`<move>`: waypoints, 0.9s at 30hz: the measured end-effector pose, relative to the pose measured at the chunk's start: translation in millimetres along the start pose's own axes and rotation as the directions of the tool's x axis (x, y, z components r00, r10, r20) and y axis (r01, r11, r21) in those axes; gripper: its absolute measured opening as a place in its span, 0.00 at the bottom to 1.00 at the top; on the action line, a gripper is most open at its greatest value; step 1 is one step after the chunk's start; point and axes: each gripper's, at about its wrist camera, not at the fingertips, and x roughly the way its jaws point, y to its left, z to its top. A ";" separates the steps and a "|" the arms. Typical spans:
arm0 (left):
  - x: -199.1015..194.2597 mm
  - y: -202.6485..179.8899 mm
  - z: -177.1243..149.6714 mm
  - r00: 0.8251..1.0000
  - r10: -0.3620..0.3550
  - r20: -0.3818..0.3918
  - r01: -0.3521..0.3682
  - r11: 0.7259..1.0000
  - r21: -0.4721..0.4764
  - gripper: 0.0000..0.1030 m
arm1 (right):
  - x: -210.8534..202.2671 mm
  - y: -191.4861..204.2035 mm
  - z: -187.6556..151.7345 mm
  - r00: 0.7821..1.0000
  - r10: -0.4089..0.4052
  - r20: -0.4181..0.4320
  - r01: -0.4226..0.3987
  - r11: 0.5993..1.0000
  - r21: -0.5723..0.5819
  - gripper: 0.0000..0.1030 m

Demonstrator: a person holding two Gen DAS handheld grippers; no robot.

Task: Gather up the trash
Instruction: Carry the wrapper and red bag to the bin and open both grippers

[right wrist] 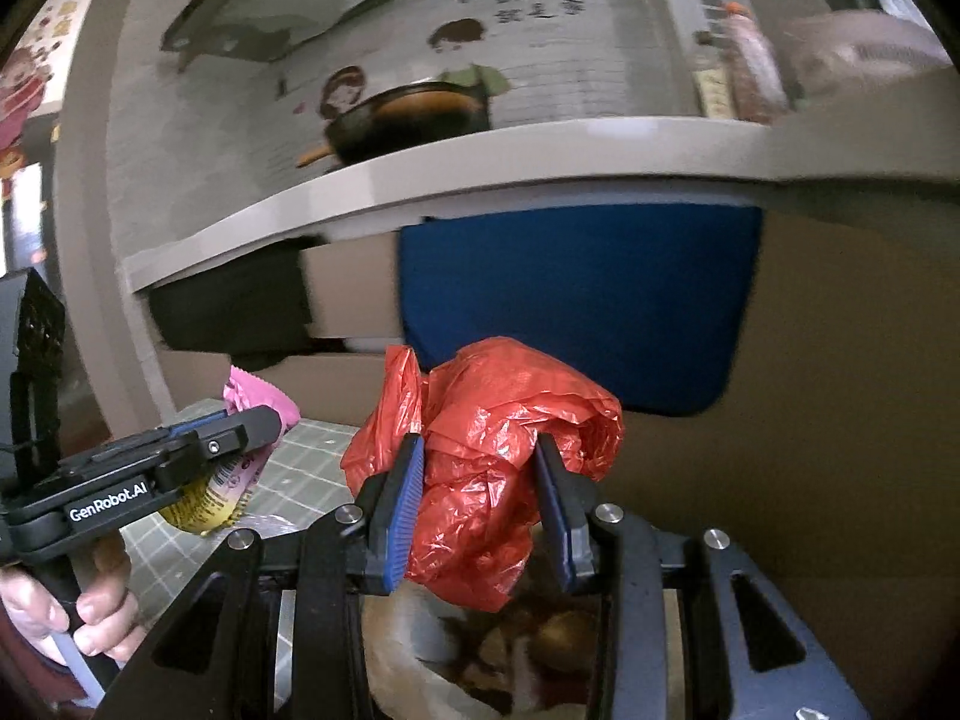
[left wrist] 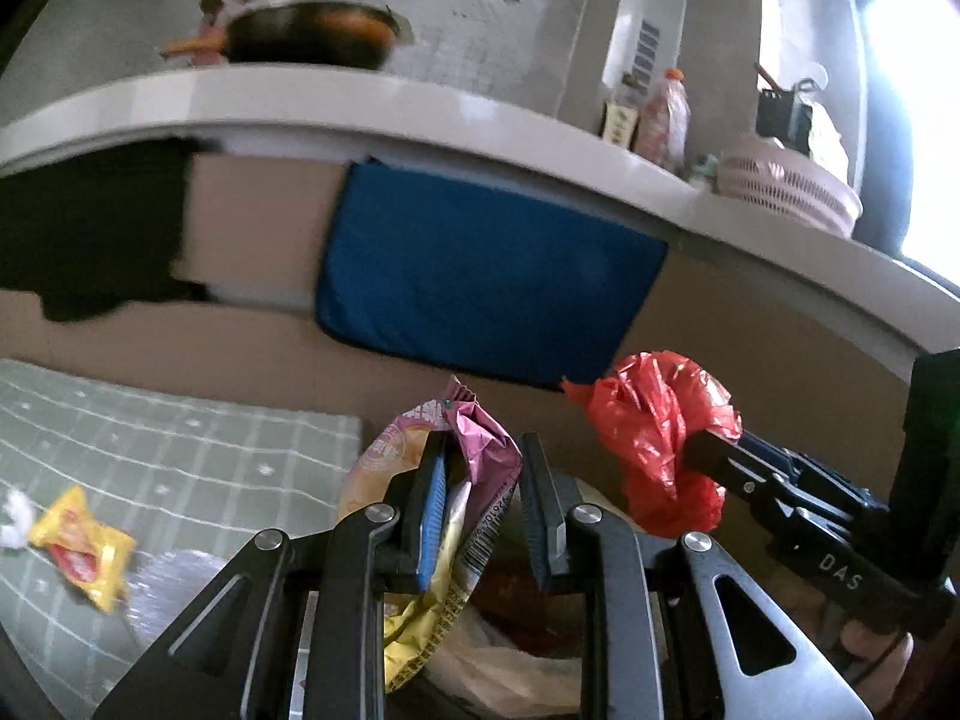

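Above a pale open bag (right wrist: 420, 648): left claw (left wrist: 483, 504) pinching crumpled pink-and-yellow snack wrapper (left wrist: 474, 450), right claw (right wrist: 480, 498) clamping crumpled red plastic bag (right wrist: 486, 456), likely for dropping in.

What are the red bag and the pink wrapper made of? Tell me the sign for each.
Red bag: thin plastic film, by its look; glossy, translucent, crumpled into fine creases between the right gripper fingers.
Pink wrapper: probably printed plastic or foil laminate; shiny, stiff folds, serrated edge, barcode, held in the left gripper.

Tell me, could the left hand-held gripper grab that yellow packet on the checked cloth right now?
Probably not yet: the left hand-held gripper already holds a pink snack wrapper between its fingers. The yellow packet itself lies uncovered.
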 end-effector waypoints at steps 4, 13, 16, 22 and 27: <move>22.4 -10.7 -9.3 0.999 -0.028 -0.041 0.027 1.000 -0.009 0.23 | -0.9 -21.7 -10.9 1.000 -0.020 -0.018 0.021 0.999 0.046 0.33; 55.5 -23.0 -32.5 0.992 -0.057 -0.115 0.056 0.998 -0.010 0.23 | 9.8 -40.8 -30.5 0.998 -0.037 -0.058 0.042 0.996 0.082 0.33; 72.2 -18.0 -42.4 0.983 -0.093 -0.159 0.083 0.994 -0.070 0.23 | 15.2 -43.7 -35.4 0.997 -0.042 -0.070 0.048 0.995 0.087 0.33; 103.5 -9.7 -63.3 0.954 -0.162 -0.253 0.126 0.980 -0.154 0.23 | 23.2 -53.0 -45.5 0.993 -0.063 -0.098 0.072 0.993 0.098 0.33; 118.3 1.2 -78.2 0.938 -0.191 -0.290 0.131 0.968 -0.214 0.26 | 32.8 -57.8 -54.2 0.989 -0.069 -0.130 0.083 0.991 0.106 0.33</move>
